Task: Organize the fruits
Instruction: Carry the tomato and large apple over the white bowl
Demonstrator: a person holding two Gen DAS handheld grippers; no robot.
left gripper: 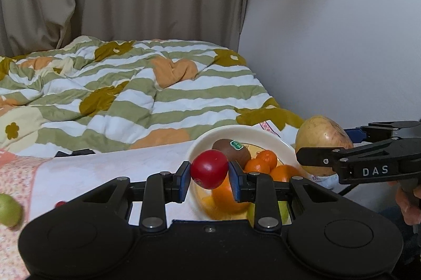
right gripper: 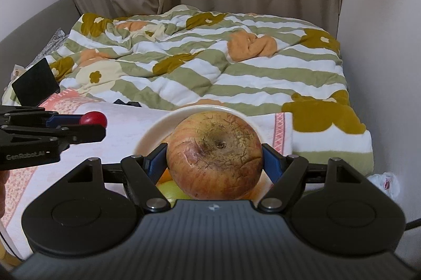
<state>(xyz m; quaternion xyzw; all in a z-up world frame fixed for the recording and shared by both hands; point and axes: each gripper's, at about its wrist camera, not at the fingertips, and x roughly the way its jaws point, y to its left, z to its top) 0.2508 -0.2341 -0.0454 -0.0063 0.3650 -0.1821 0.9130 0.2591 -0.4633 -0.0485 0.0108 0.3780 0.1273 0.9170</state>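
Observation:
My left gripper (left gripper: 209,176) is shut on a small red fruit (left gripper: 209,169) and holds it above the near rim of a white bowl (left gripper: 223,132). The bowl holds a kiwi (left gripper: 231,152), tangerines (left gripper: 263,161), an orange (left gripper: 226,197) and a green fruit. My right gripper (right gripper: 214,161) is shut on a large wrinkled yellow-red apple (right gripper: 214,155), held over the bowl (right gripper: 155,131). In the left wrist view the apple (left gripper: 321,138) hangs at the bowl's right side. In the right wrist view the red fruit (right gripper: 93,119) is left of the bowl.
The bowl stands on a white cloth (left gripper: 105,174) with a pink floral border. A green fruit (left gripper: 9,210) lies at the cloth's left edge. A striped floral quilt (right gripper: 210,61) covers the bed behind. A wall is on the right, curtains at the back. A black panel (right gripper: 35,82) stands far left.

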